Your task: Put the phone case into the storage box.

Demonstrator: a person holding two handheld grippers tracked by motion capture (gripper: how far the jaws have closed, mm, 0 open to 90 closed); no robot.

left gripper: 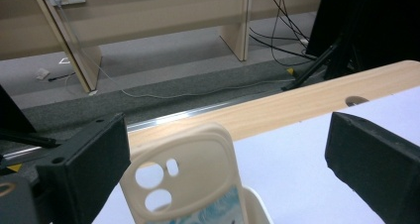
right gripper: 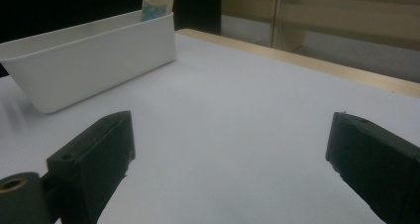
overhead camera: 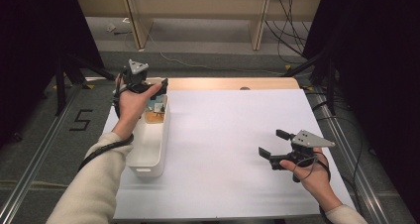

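The left gripper (overhead camera: pixel 148 87) hovers over the far end of a white bin (overhead camera: pixel 151 149) at the left side of the table (overhead camera: pixel 237 135), its jaws spread wide with nothing pinched between them. In the left gripper view, the two black jaws stand well apart on either side of a cream phone case (left gripper: pixel 190 184), neither jaw touching it. The right gripper (overhead camera: pixel 277 144) hangs above the bare white tabletop at the near right, its jaws likewise spread and holding nothing; the right gripper view shows open table surface between them.

The bin is long and narrow, its long axis running from near to far along the table's left edge. The phone case stands upright in the bin's far end, its long axis roughly vertical and its camera cutout at the top, leaning slightly. Its lower part carries a blue-and-white pattern. In the right gripper view, the case (right gripper: pixel 157 3) rises above the bin's rim at the far end. Other small items (overhead camera: pixel 156 116) lie in the bin beside it, too small to identify.
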